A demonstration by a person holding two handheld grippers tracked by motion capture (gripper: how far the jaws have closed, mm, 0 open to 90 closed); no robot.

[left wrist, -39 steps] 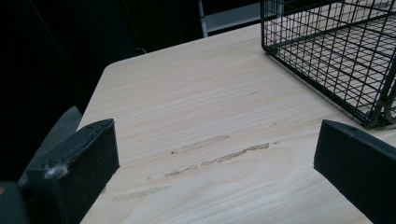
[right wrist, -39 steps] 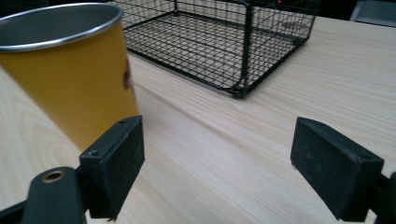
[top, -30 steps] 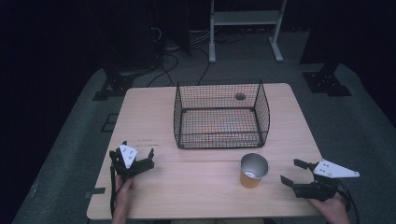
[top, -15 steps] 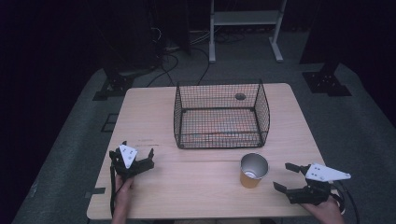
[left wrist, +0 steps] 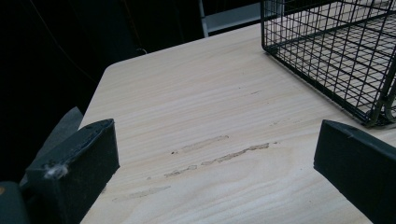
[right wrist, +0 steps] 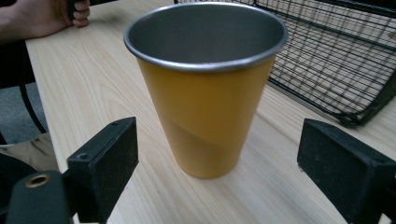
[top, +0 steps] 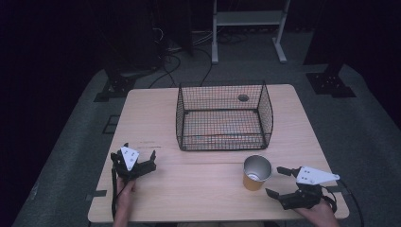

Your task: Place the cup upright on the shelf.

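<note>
Since a second ago we are seeing the right gripper (top: 276,182) sliding left and lower toward the yellow cup (top: 257,172), jaws spread wide and holding nothing. We are seeing the cup standing upright on the table (top: 198,189), just in front of the wire basket (top: 223,118). We are finding the left gripper (top: 140,156) resting unmoved, wide open, empty, near the table's left front.

Two hand-held grippers, black-bodied, each topped with a pale grey three-cornered plate dotted with small dark marks: left gripper (top: 140,160), right gripper (top: 278,181). Blocky black jaws faced with matte foam pads (right wrist: 108,156), a brass-coloured eyelet at the base of one. Thin black cable (top: 113,189) trailing from the left. Forearms bare, no sleeves
</note>
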